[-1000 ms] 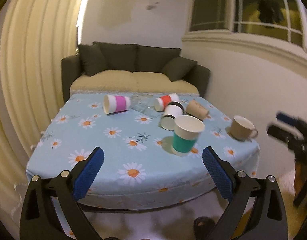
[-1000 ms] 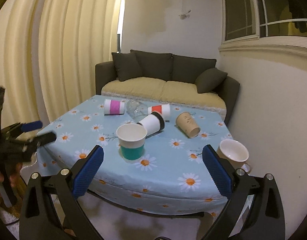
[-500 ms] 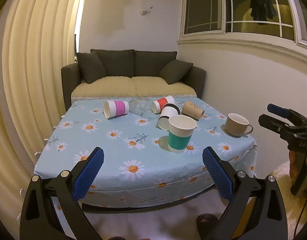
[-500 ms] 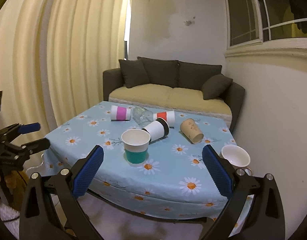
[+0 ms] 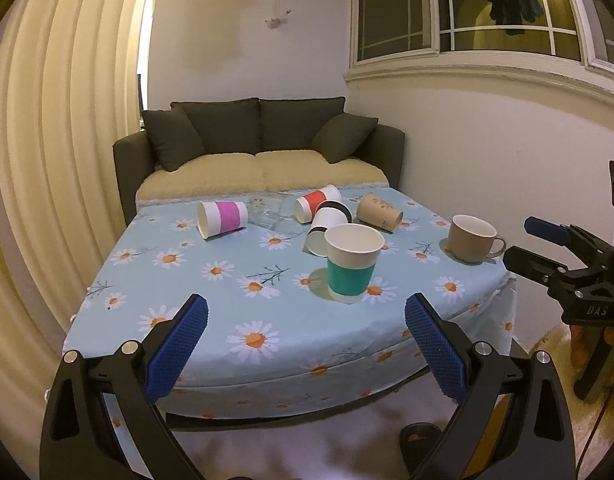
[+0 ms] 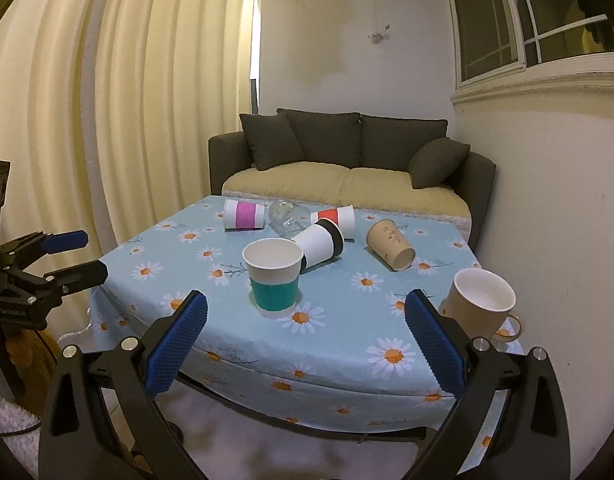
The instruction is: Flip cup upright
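A teal-banded paper cup stands upright near the table's front. Behind it lie on their sides a black-banded cup, a red-banded cup, a pink-banded cup, a brown paper cup and a clear glass. My left gripper is open and empty, short of the table's front edge. My right gripper is open and empty, also short of the table. Each gripper shows at the edge of the other's view.
A beige mug stands upright at the table's right corner. The table has a blue daisy cloth. A dark sofa stands behind it, a curtain on the left and a wall on the right.
Both grippers have pulled back and risen a little from the table, so the cups look smaller and farther. Both stay open. No cup has moved.
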Tool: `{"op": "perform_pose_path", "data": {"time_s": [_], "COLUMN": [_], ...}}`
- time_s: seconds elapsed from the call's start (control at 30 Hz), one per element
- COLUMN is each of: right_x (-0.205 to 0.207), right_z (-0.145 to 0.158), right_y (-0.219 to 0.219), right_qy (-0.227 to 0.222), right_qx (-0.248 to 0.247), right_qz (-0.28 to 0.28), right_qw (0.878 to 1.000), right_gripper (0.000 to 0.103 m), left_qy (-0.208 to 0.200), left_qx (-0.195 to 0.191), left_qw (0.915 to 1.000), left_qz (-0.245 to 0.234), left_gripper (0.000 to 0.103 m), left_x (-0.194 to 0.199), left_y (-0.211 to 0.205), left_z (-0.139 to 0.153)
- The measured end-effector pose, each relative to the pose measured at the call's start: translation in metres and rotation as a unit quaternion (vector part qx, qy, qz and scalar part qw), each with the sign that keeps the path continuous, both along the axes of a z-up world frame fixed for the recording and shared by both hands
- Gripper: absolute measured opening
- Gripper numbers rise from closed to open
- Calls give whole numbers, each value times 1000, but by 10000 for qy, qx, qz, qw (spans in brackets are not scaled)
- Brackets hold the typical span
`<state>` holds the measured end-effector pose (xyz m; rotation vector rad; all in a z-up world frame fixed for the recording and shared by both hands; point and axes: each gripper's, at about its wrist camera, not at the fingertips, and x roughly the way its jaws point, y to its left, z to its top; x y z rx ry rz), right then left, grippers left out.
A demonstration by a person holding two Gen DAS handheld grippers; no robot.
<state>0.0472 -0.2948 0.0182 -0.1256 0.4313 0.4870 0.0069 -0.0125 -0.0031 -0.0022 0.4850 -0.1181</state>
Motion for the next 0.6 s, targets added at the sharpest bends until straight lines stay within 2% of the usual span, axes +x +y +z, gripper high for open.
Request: {"op": "perform_pose_path", "data": {"time_s": [0.6], "right_x": [4], "right_z": [-4], "right_y": [1], "right_qy": [139], "right_qx": [-71], "right_qz": [-84], "right_qw": [9998], "right_gripper": [98], "left_qy": [72], "left_qx": [14], "left_qw": [10000], "left_qz": [46], "left_gripper": [96], "left_x": [1], "left_y": [0], "left_z": [0]}}
